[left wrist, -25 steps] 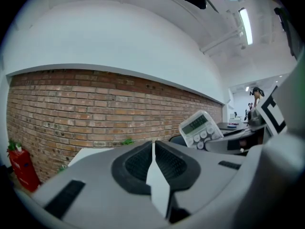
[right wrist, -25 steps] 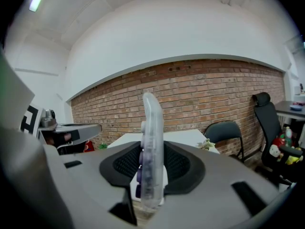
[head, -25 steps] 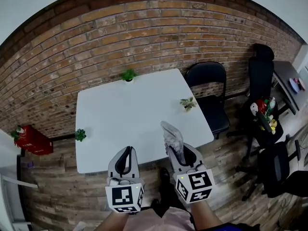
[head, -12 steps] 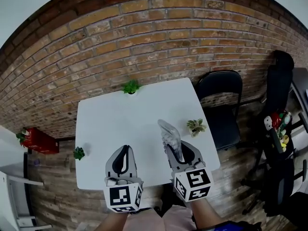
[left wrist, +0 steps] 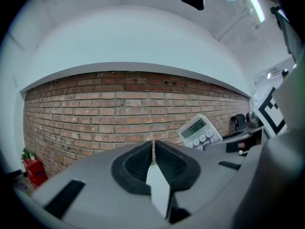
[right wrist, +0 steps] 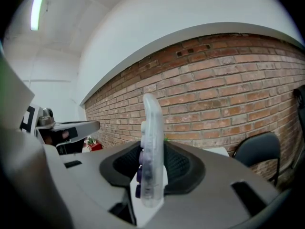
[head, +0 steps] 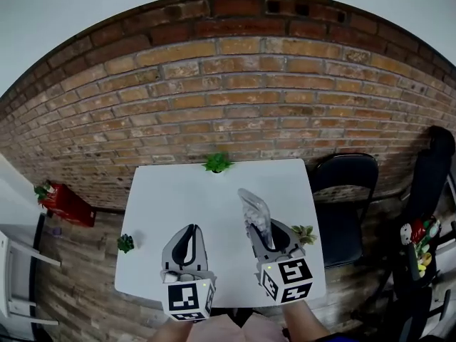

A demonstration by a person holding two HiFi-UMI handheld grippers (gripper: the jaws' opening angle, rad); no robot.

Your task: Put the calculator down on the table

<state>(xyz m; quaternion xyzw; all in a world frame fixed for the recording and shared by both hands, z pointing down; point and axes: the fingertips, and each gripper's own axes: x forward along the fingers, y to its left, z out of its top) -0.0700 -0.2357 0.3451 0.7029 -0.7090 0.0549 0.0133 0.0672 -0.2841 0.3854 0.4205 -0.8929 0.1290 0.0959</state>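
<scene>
Currently right tongs [right wrist: 152, 162] clamp calculator [right wrist: 151, 128] by lower end, upright, edge-on, sticking out ahead of tips above white worktop [head: 178, 198]; likely for controlled lowering. Left tongs [left wrist: 153, 149] pressed together, empty, alongside, clear of drop spot.

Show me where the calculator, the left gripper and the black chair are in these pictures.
calculator [head: 254, 206]: head view, middle of its clear body.
left gripper [head: 189, 231]: head view, between the tips of its closed jaws.
black chair [head: 340, 224]: head view, on its seat.
</scene>
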